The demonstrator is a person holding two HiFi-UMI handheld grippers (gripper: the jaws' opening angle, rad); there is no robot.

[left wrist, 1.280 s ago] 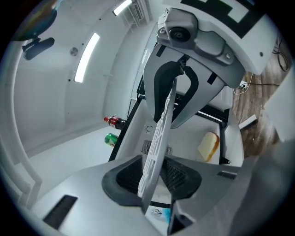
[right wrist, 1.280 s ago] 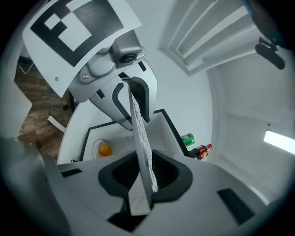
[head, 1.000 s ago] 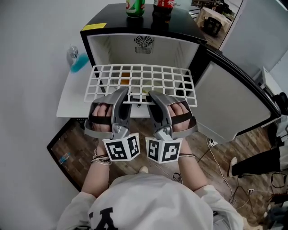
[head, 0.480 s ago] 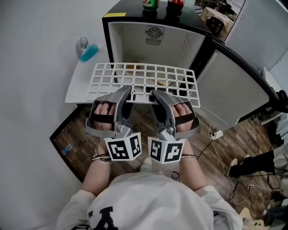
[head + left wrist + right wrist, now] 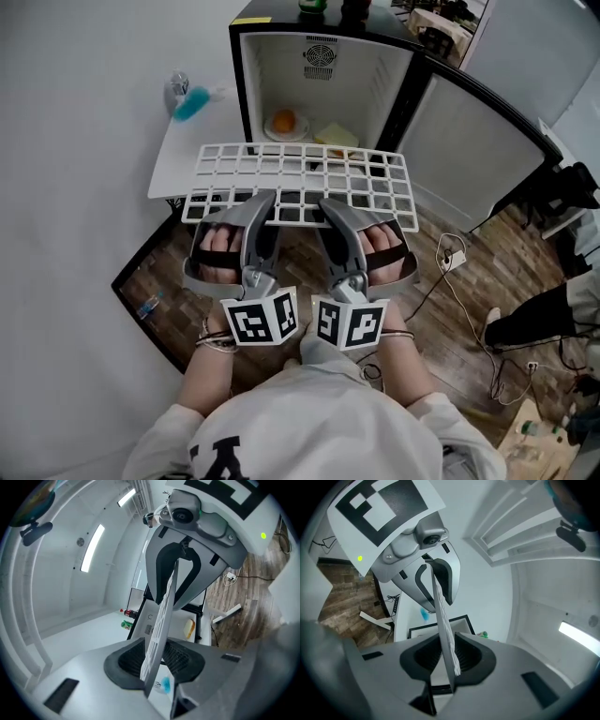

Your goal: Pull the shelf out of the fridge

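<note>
We hold the white wire shelf (image 5: 300,173) by its near edge: the left gripper (image 5: 265,202) and the right gripper (image 5: 328,204) each pinch it, side by side. It stretches level ahead of both (outside the cabinet), and the open fridge (image 5: 323,66) stands beyond it.

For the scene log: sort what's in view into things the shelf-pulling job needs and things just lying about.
Job: shelf, clamped by left gripper and right gripper; fridge, door open.
Lying about: orange and yellow food inside the fridge; bottle on the side table; floor cable.
</note>
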